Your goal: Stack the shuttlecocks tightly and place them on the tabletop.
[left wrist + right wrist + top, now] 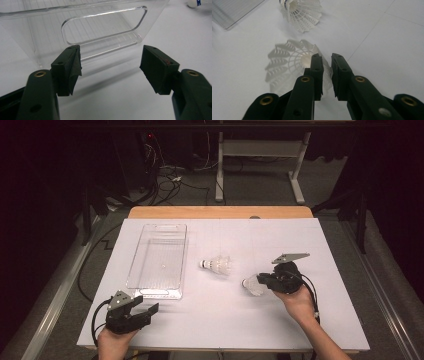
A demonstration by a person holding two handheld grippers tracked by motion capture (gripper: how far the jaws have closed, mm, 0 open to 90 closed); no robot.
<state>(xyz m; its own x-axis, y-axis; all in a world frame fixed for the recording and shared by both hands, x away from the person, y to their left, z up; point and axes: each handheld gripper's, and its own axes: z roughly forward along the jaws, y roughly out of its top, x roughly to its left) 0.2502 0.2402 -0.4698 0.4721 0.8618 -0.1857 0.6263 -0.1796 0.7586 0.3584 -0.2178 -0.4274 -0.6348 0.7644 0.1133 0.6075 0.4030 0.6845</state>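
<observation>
The person's right hand (300,302) comes in from the lower edge of the high view, its forearm angled up and to the left, and carries the right claw (261,281) low over the white desk (320,270). The claw points left. Its jaws are drawn almost together, a narrow slit between them, pinching the rim of the skirt of a white shuttlecock (287,62), which lies on its side on the desk with its open end toward the claw's camera. In the high view this held shuttlecock (251,285) sits right of the desk's middle.

A second shuttlecock (216,265) lies free on the desk, near the first, up and to its left, and between it and the clear plastic tray (150,292).

The left hand (114,342) rests at the desk's near left corner, wrist low. Its left claw (150,309) points right and away, jaws spread wide with nothing between them, just short of the tray's near end wall, where a handle cut-out (105,26) faces it.
</observation>
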